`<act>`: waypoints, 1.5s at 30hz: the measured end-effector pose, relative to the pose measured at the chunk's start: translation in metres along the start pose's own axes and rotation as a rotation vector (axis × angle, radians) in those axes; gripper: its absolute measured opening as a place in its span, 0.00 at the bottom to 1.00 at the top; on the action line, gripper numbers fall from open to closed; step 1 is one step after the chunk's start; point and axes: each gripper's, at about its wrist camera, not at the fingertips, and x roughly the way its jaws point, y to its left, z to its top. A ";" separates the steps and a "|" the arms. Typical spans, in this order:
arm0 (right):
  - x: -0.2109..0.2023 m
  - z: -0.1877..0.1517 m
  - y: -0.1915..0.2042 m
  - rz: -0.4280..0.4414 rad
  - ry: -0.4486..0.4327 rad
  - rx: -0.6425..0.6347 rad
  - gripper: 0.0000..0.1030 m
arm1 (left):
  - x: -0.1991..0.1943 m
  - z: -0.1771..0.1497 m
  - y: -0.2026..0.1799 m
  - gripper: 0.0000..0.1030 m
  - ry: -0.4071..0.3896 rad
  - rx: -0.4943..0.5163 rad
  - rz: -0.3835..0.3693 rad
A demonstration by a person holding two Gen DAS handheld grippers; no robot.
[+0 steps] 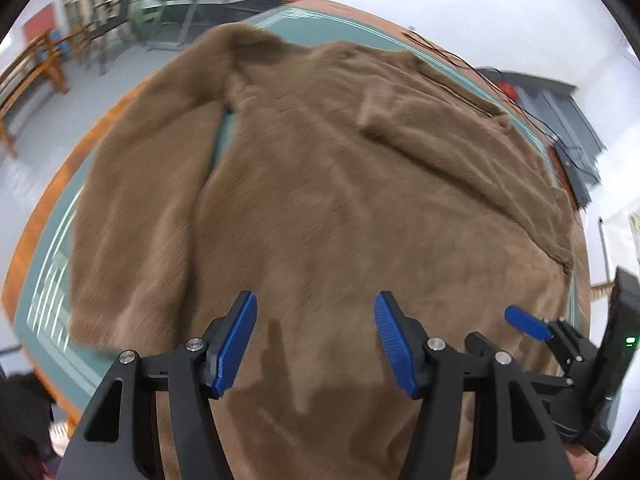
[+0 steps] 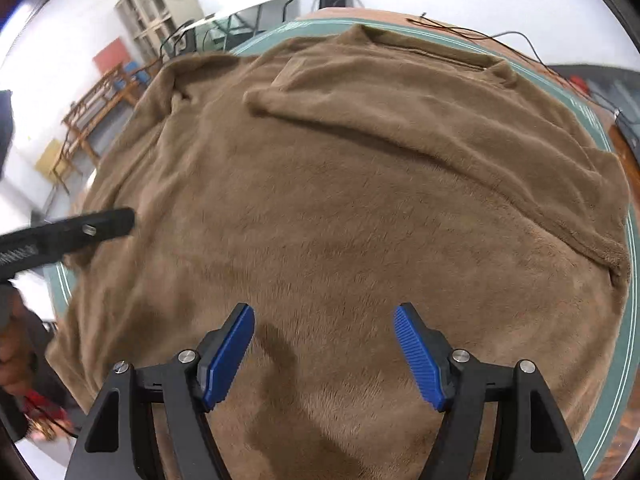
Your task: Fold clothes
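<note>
Garment: brown fleece top (image 2: 320, 208) lies spread flat, neck end far, hem near; it covers most of the green mat (image 1: 48, 280) on the desk (image 1: 40, 216).
Right sleeve (image 2: 400, 120): already laid across the chest, so one fold looks done.
Left sleeve (image 1: 140, 184): lies out to the side, apart from the body; likely the next fold.
Left claw (image 1: 316, 340): wide, holding nothing, hovering over the hem area.
Right claw (image 2: 324, 356): wide, empty, also above the lower body.
Reason for pose: both poised side by side near the hem, probably to pinch cloth.
Risk: thick pile may slip or bunch.
</note>
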 end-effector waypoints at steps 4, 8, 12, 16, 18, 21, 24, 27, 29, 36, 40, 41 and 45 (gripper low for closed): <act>0.005 -0.020 0.011 -0.059 -0.063 -0.127 0.79 | -0.020 -0.026 0.027 0.64 -0.038 -0.095 0.025; 0.006 -0.033 0.011 -0.071 -0.126 -0.149 0.85 | -0.031 -0.049 0.062 0.64 -0.048 -0.210 0.056; 0.007 -0.038 0.011 -0.077 -0.168 -0.156 0.86 | -0.044 -0.061 0.090 0.64 -0.078 -0.264 0.113; 0.008 -0.036 0.012 -0.077 -0.170 -0.156 0.87 | -0.055 -0.063 0.104 0.64 -0.114 -0.255 0.168; 0.005 -0.037 0.011 -0.077 -0.172 -0.156 0.87 | -0.057 -0.063 0.111 0.64 -0.120 -0.265 0.172; 0.002 -0.040 0.010 -0.078 -0.176 -0.152 0.87 | -0.056 -0.063 0.119 0.64 -0.116 -0.292 0.166; 0.000 -0.045 0.010 -0.075 -0.181 -0.152 0.87 | -0.052 -0.063 0.124 0.64 -0.102 -0.324 0.142; -0.002 -0.049 0.007 -0.063 -0.183 -0.161 0.88 | -0.047 -0.064 0.128 0.64 -0.087 -0.364 0.102; -0.002 -0.050 0.007 -0.062 -0.183 -0.164 0.88 | -0.043 -0.063 0.130 0.64 -0.075 -0.402 0.054; -0.002 -0.050 0.008 -0.063 -0.182 -0.166 0.89 | -0.045 -0.049 0.119 0.64 -0.128 -0.357 0.073; -0.001 -0.050 0.008 -0.062 -0.182 -0.166 0.90 | -0.039 -0.044 0.085 0.64 -0.197 -0.106 0.196; -0.001 -0.050 0.008 -0.062 -0.182 -0.166 0.90 | -0.033 -0.043 0.080 0.64 -0.196 -0.060 0.214; -0.001 -0.050 0.009 -0.063 -0.181 -0.166 0.90 | -0.013 -0.033 0.077 0.64 -0.179 -0.018 0.247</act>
